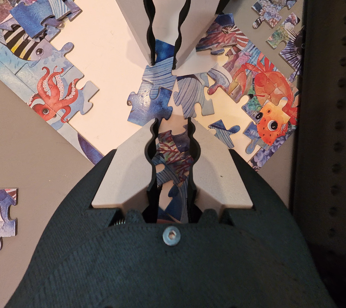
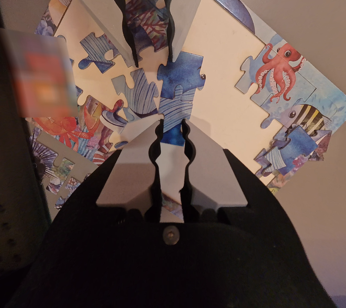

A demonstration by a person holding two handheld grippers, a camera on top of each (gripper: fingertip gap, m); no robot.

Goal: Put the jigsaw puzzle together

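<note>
Here, jigsaw puzzle (image 1: 104, 51): cream tray on grey table (image 1: 28, 158), glossy cardboard sea-creature pieces half assembled. Left gripper (image 1: 173, 121) and right gripper (image 2: 171, 121) face each other over blue whale pieces (image 1: 151, 96), wavy-padded jaws slightly apart, gripping nothing.

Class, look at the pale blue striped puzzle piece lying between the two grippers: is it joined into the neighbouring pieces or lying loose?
Loose. The pale blue striped puzzle piece lies askew on the cream board, gaps on every side.

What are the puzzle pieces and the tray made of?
The pieces look like printed cardboard: glossy pictures on top, thin brown cut edges. The tray looks like smooth, cream cardboard with a printed border, though that is a guess.
</note>
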